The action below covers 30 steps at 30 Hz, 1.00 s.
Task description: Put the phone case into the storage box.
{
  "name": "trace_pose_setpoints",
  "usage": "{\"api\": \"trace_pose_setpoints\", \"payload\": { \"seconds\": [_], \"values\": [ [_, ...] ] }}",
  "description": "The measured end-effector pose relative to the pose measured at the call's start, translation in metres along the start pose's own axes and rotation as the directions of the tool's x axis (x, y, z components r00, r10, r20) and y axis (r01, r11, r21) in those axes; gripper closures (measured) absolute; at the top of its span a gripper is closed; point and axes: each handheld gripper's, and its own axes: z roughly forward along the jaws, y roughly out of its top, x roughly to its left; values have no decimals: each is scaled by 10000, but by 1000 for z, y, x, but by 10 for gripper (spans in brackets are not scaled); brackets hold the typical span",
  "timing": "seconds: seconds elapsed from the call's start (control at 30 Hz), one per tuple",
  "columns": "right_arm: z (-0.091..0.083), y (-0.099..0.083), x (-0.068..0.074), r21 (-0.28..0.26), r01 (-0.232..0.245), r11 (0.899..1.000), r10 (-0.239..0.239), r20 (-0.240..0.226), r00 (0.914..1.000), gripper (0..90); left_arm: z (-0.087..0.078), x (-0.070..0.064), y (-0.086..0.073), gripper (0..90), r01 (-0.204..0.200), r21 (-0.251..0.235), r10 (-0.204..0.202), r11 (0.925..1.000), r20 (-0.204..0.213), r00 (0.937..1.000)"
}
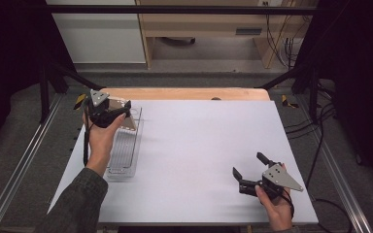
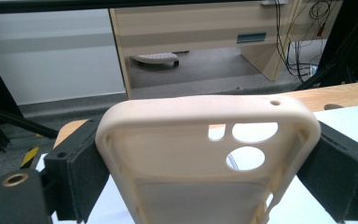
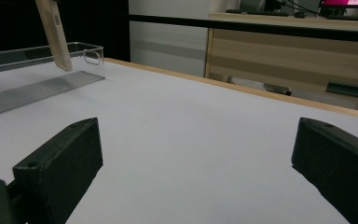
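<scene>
Over the desk's far left corner, left claw (image 1: 108,112) pinches a case (image 2: 205,154) above the tray (image 1: 126,167); a weak grip could drop it; right claw (image 1: 249,171) gapes empty.

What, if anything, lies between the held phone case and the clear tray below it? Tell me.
Nothing visible. The left gripper grips the beige phone case by its sides, over the far end of the clear tray. The tray looks empty. The right gripper is open, far off.
</scene>
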Motion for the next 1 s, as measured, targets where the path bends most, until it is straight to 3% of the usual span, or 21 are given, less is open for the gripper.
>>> {"api": "trace_pose_setpoints", "payload": {
  "seconds": [1.0],
  "values": [
    [0,0,1,-16,24,10000,-24,-74,10000,19,7,0,-5,104,83,282,-80,9996,-133,9999]
  ]
}}
